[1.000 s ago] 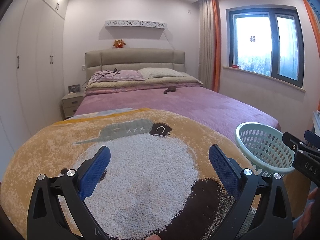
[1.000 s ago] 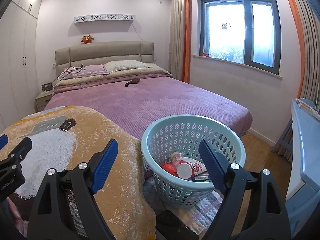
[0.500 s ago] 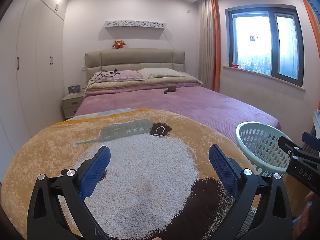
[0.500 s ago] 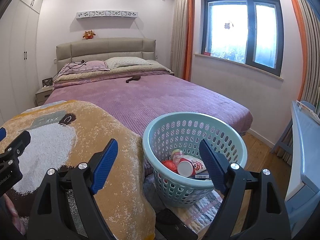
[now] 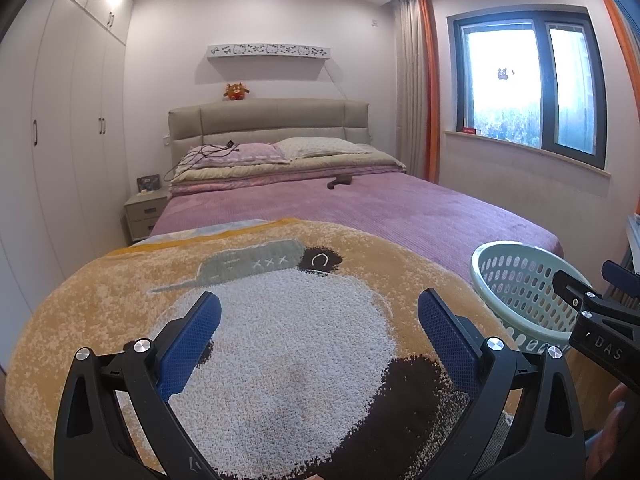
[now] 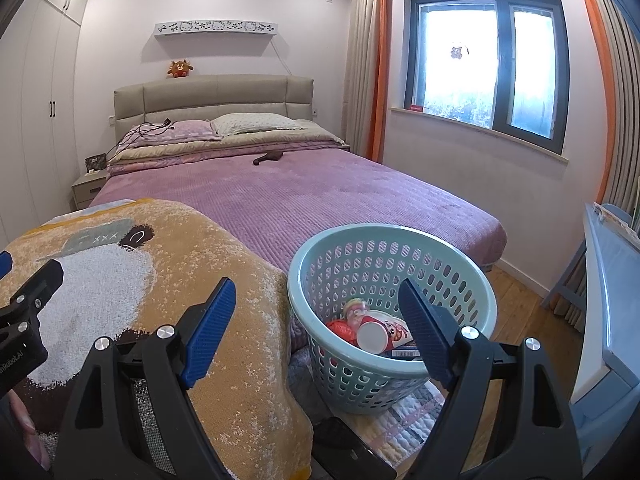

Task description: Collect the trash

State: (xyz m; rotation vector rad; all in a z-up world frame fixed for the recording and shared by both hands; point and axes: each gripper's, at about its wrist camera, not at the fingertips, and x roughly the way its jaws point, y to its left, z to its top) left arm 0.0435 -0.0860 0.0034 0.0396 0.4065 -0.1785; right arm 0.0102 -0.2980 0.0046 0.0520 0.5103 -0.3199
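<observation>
A pale green perforated basket (image 6: 392, 248) stands on the floor at the foot of the bed; it also shows in the left wrist view (image 5: 516, 276). Inside lie a red-and-white cup (image 6: 380, 334) and other wrappers. My right gripper (image 6: 316, 312) is open and empty, held above the basket's near rim. My left gripper (image 5: 320, 320) is open and empty over the yellow blanket (image 5: 280, 344). A small dark object (image 5: 340, 181) lies on the purple bedspread near the pillows.
A purple bed (image 6: 320, 200) fills the middle. A nightstand (image 5: 144, 212) and white wardrobes (image 5: 60, 140) are at the left. A light blue table (image 6: 612, 280) stands at the right. A quilted mat (image 6: 400, 412) lies under the basket.
Both grippers have drifted slightly; the basket sits a little lower and nearer in the right wrist view. Both jaws stay open.
</observation>
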